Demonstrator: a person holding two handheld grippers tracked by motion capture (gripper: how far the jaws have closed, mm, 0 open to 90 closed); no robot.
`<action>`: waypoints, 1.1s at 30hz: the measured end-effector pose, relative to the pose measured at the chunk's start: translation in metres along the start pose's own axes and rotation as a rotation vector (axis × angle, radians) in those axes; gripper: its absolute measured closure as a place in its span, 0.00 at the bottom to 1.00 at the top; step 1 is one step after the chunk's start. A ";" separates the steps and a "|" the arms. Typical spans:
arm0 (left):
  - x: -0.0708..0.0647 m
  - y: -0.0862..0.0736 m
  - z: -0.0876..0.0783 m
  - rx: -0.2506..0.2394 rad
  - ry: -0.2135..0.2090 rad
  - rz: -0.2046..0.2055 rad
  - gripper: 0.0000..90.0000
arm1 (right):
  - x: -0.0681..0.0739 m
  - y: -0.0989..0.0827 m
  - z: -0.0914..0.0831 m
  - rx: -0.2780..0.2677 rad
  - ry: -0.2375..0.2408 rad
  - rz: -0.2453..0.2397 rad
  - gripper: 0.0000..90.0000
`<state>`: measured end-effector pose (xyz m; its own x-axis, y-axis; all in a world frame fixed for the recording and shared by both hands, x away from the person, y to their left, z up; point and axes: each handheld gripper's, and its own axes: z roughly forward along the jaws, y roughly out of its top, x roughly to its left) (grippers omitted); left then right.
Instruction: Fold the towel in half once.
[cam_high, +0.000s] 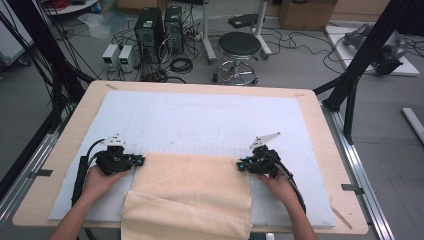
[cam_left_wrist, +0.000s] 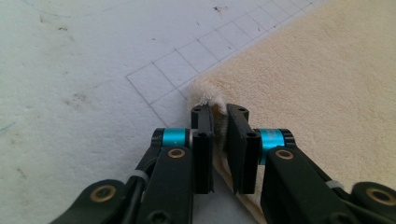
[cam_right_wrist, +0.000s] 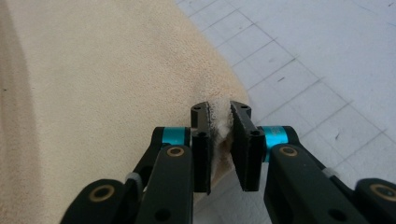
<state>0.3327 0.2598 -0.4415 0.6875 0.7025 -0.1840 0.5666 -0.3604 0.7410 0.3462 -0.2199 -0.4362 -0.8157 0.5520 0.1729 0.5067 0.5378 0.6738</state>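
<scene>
Surface: pale wooden table (cam_high: 320, 120) topped with a white foam mat (cam_high: 200, 115) bearing a faint printed grid and a few dirt specks. Beyond the far edge: grey floor strewn with black cables, a round black stool on a chrome base (cam_high: 239, 50), two dark computer towers (cam_high: 159, 27), small white power units (cam_high: 119, 54), cardboard boxes at the back. Black frame struts (cam_high: 367, 47) at both sides.

Task item: cream terry-cloth towel (cam_high: 195, 187), lying flat on the near half of the mat, centred between the two hands. Far edge straight and running left to right, parallel to the table's near edge. A doubled band across the near portion, draped over the table's near edge. Long axis not settled from these views, the near end being cut off by the frame.

Left gripper (cam_left_wrist: 219, 114): jaws just closed, now clamped on the towel's far left corner, a tuft of cloth pinched between the pads. In the high view, pointing right along the far edge.

Right gripper (cam_right_wrist: 220, 112): jaws just closed, clamped on the far right corner, cloth bunched between the pads. In the high view, pointing left, facing the other gripper.
</scene>
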 end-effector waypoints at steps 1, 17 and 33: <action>0.000 0.001 0.000 0.002 0.001 0.005 0.93 | 0.000 0.001 -0.001 0.006 0.001 0.003 0.91; 0.013 0.066 0.004 -0.128 0.157 -0.036 0.95 | -0.026 0.061 -0.022 -0.015 -0.180 -0.031 0.93; 0.060 0.149 0.021 -0.154 0.259 -0.069 0.75 | -0.098 0.140 -0.040 -0.109 -0.316 0.021 0.68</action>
<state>0.4682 0.2357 -0.3556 0.5002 0.8621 -0.0814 0.5189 -0.2231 0.8252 0.4859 -0.2244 -0.3298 -0.6699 0.7417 -0.0327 0.4756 0.4625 0.7483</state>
